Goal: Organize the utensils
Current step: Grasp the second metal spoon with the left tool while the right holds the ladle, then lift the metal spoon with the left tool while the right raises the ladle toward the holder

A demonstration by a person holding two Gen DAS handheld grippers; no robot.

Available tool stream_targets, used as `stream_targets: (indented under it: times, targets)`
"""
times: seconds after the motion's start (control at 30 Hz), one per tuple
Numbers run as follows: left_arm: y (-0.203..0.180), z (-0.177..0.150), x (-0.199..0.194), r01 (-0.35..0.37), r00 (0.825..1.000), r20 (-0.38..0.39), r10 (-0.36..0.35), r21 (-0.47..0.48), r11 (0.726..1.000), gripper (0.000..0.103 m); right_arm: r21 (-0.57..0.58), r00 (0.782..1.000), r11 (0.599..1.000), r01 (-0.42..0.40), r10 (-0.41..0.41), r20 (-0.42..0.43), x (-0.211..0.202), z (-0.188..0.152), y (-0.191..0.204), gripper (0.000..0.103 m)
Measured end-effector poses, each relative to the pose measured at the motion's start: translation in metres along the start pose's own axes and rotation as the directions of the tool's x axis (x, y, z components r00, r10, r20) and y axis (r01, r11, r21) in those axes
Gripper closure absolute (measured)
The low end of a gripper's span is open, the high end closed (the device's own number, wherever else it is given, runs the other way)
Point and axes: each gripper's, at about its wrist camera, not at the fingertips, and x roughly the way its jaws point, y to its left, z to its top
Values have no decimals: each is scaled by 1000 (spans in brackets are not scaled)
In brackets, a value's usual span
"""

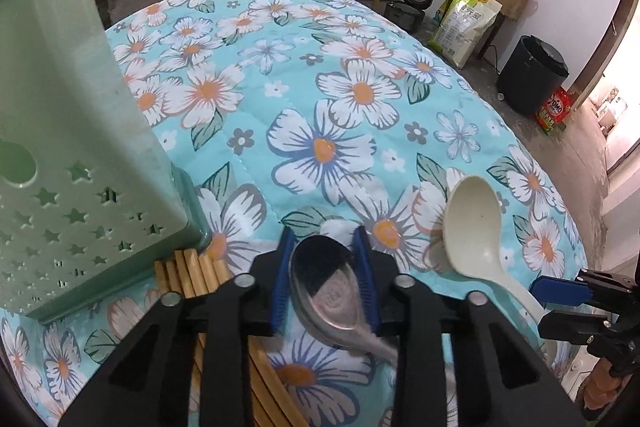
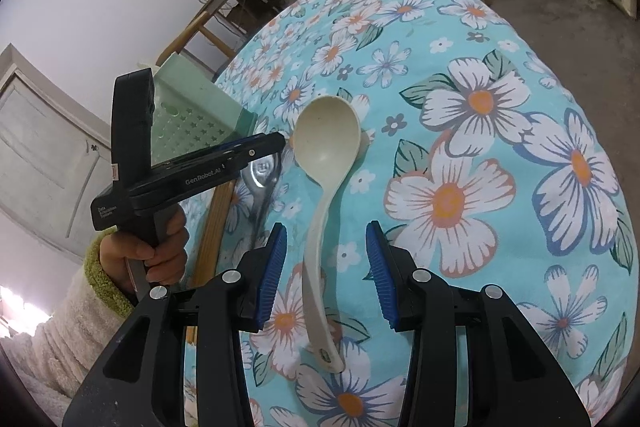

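Our left hand-held gripper [image 1: 324,283] has its blue pads on either side of the bowl of the metal spoon [image 1: 328,291], narrowed around it; we judge it clamped or very nearly so, though real contact is hard to confirm from the wrist view. The spoon's handle trails back under the gripper body, so we are taking it by the bowl end, probably because that end was nearest and lies clear of the wooden chopsticks [image 1: 196,269] beside it.

Our right hand-held gripper [image 2: 326,263] is wide open and holds nothing. Its two fingers straddle the handle of the cream plastic ladle [image 2: 320,227], which lies flat on the flowered cloth [image 2: 500,99] covering the bench, bowl pointing away from us. We keep the jaws apart on either side of the handle because that thin shaft is the easiest part to pinch.

The green utensil holder [image 1: 76,131], pierced with star holes, stands just beside the chopsticks to the left, near the metal spoon. We take it as the destination: each piece would need lifting and tipping upright before it drops in. The slick spoon bowl could slide between the pads.
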Motion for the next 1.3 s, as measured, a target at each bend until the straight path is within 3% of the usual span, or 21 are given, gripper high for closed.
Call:
stream_targets:
  times: [0.1, 0.47, 0.8, 1.07, 1.3]
  targets:
    - [1, 0, -2, 15, 1000, -9, -15, -12, 1000, 87, 2, 1000, 1000, 2, -2, 10, -4, 1, -1, 62]
    - [10, -7, -11, 73, 996, -46, -77, -87, 994, 87, -84, 999, 996, -6, 9, 38, -7, 44, 2, 52]
    - [5, -11, -13, 91, 994, -54, -95, -63, 994, 87, -221, 997, 975, -13, -5, -79, 50, 97, -11, 50]
    - [0, -11, -9, 72, 996, -56, -73, -25, 997, 87, -308, 986, 950, -61, 9, -169, 79, 101, -4, 67]
    - [-2, -12, -8, 58, 996, -59, -59, -16, 998, 91, -365, 979, 929, -58, -18, -202, 83, 89, 8, 95]
